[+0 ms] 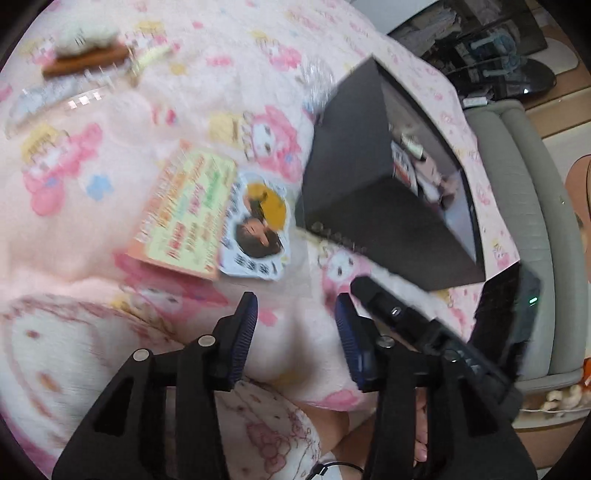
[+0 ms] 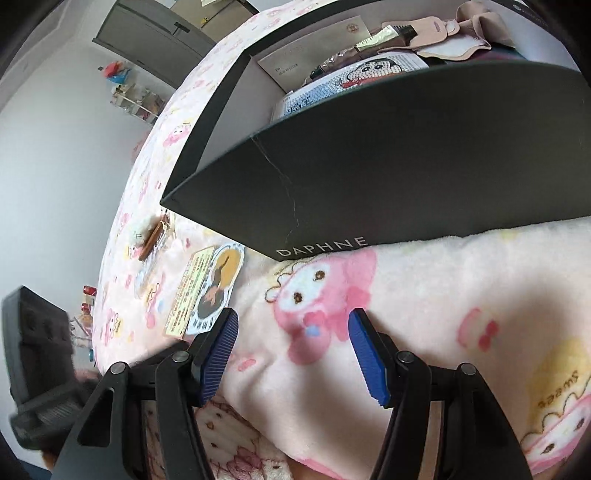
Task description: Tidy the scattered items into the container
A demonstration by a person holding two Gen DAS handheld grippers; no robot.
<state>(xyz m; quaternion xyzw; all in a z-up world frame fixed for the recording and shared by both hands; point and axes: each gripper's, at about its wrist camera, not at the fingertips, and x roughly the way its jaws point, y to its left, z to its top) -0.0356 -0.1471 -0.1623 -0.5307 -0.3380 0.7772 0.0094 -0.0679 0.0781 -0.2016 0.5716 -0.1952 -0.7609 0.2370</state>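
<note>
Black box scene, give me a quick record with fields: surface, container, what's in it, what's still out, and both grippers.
surface: pink cartoon blanket
container: black box, open top, printed DAPHNE
inside: envelope, cartoon sheet, beige cloth items
still out: yellow card, round sticker, brown plush item
left gripper: open, empty
right gripper: open, empty

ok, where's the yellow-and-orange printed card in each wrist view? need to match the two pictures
Left wrist: yellow-and-orange printed card lies left of centre on the pink blanket, overlapped by the round character sticker.
Right wrist: same card sits lower left, just above the left blue fingertip; the sticker is on its right.
Shared landmark: black box, right of the card in both.
</note>
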